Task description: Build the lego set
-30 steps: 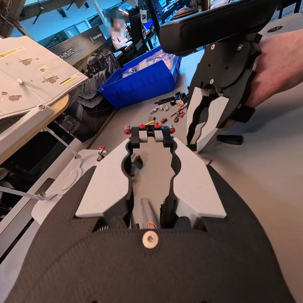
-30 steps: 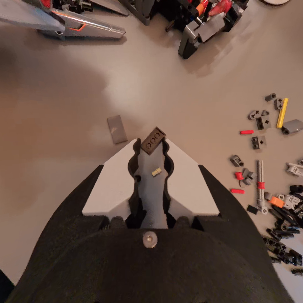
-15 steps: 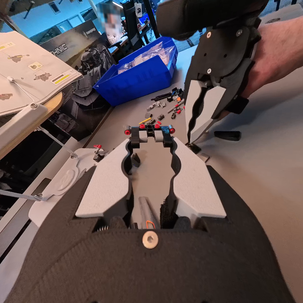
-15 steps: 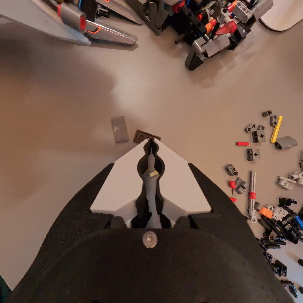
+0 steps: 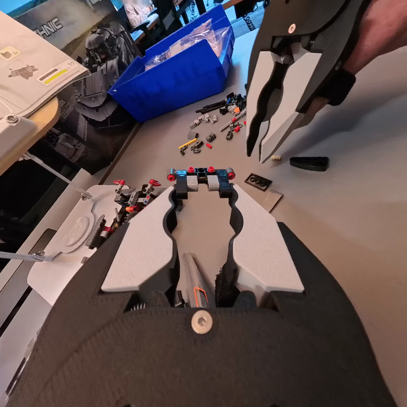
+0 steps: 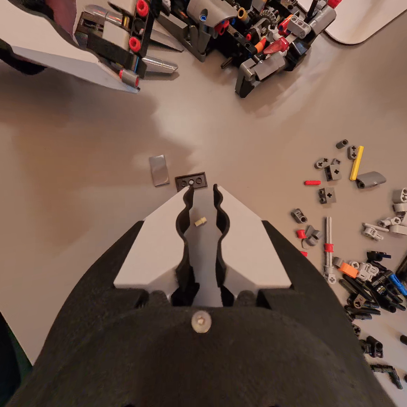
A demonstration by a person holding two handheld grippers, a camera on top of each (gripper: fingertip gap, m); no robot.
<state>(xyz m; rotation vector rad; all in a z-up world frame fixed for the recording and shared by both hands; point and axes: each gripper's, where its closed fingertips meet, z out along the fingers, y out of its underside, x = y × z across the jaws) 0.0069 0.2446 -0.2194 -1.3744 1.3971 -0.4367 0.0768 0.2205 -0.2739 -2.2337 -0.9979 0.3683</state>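
The left gripper clamps a black-and-grey subassembly, its long axis crosswise between the fingers. The right gripper hangs open and empty above a dark 3-hole plate lying flat on the surface.

Blue bin, yellow axle

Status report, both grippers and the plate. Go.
Left gripper shut on black-and-grey assembly. Right gripper open, empty, above table. Dark plate flat on table at right fingertips, grey tile beside it. Tan peg loose below jaws.
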